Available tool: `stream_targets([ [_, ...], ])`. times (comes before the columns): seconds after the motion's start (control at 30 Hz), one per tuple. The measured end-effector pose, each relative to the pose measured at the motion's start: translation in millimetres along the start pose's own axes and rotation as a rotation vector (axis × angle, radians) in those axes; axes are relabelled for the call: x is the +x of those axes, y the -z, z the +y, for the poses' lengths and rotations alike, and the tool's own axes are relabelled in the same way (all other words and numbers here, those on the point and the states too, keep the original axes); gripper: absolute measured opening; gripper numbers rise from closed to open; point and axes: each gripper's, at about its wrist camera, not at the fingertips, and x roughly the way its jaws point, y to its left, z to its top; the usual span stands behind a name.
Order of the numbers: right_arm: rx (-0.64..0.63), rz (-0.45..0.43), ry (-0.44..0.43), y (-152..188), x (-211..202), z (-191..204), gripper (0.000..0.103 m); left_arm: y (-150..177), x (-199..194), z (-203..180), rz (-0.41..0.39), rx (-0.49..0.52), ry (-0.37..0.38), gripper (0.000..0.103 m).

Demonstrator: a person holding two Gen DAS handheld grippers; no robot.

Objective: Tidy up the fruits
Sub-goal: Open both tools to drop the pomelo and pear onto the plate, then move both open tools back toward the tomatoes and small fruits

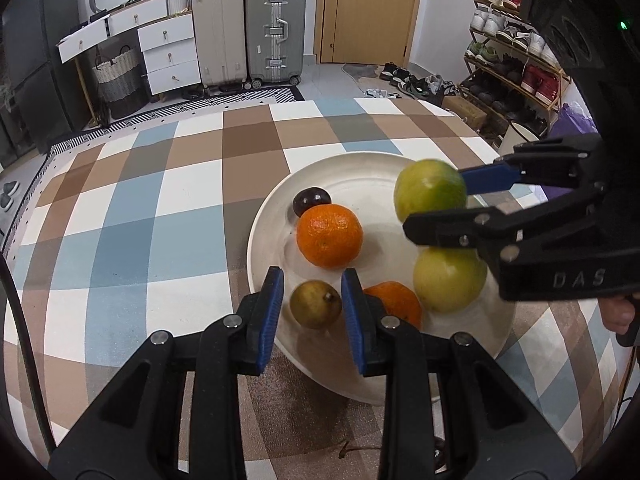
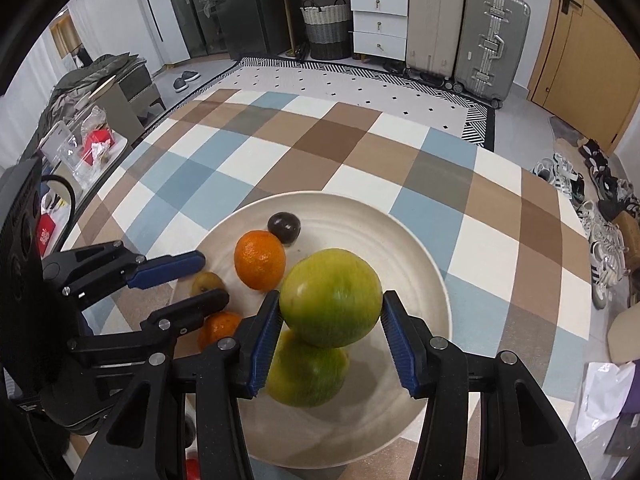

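A white plate [image 1: 372, 184] [image 2: 404, 240] sits on the checked tablecloth. On it lie a dark plum [image 1: 311, 201] [image 2: 284, 227], an orange [image 1: 329, 235] [image 2: 259, 259], a second orange [image 1: 394, 303] [image 2: 218, 330], a small brownish pear [image 1: 315, 303] [image 2: 206, 282] and a yellow-green fruit [image 1: 449, 278] [image 2: 306, 374]. My right gripper [image 2: 330, 330] [image 1: 434, 204] is shut on a green fruit [image 2: 331, 297] [image 1: 430, 190] and holds it above the plate. My left gripper [image 1: 313, 318] [image 2: 204, 276] is open, with its fingers either side of the pear, not touching it.
The checked tablecloth [image 1: 160, 208] [image 2: 320, 140] covers a round table. Suitcases [image 1: 248, 28], drawers and a basket stand behind on the floor. A shoe rack [image 1: 516, 60] is at the right. A cluttered side table [image 2: 80, 148] is at the left.
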Motion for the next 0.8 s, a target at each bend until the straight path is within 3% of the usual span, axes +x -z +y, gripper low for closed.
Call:
stream_targets([
  [0.1,-0.007,-0.001,-0.007,3.6,-2.7,4.4,0.051,1.3,-5.2,1.0,-0.001,-0.007,-0.003,0.028],
  [0.2,-0.012,-0.024,0.004,7.6,-15.6,8.4,0.051,3.5,-13.5,1.8,-0.012,-0.013,-0.017,0.04],
  [0.33,-0.018,-0.056,0.021,14.4,-39.1,15.8,0.054,10.0,-37.6,0.7,-0.055,-0.018,-0.026,0.063],
  [0.47,-0.02,-0.096,0.033,23.5,-63.0,24.8,0.074,16.6,-64.9,-2.1,-0.098,-0.014,-0.033,0.082],
  [0.5,-0.021,-0.106,0.036,26.0,-68.5,27.2,0.08,18.3,-71.3,-2.5,-0.108,-0.014,-0.033,0.082],
  [0.63,-0.012,-0.133,0.046,37.0,-88.1,35.6,0.089,26.7,-96.1,-3.2,-0.124,-0.019,-0.026,0.086],
  [0.7,0.003,-0.139,0.047,43.4,-96.2,37.9,0.095,31.6,-105.8,-3.8,-0.133,-0.023,-0.026,0.091],
  [0.77,0.017,-0.153,0.05,49.3,-103.3,39.3,0.101,37.8,-115.8,-3.9,-0.142,-0.029,-0.032,0.102],
  [0.8,0.024,-0.159,0.049,52.2,-106.3,39.5,0.101,40.7,-119.9,-3.9,-0.149,-0.031,-0.033,0.102],
])
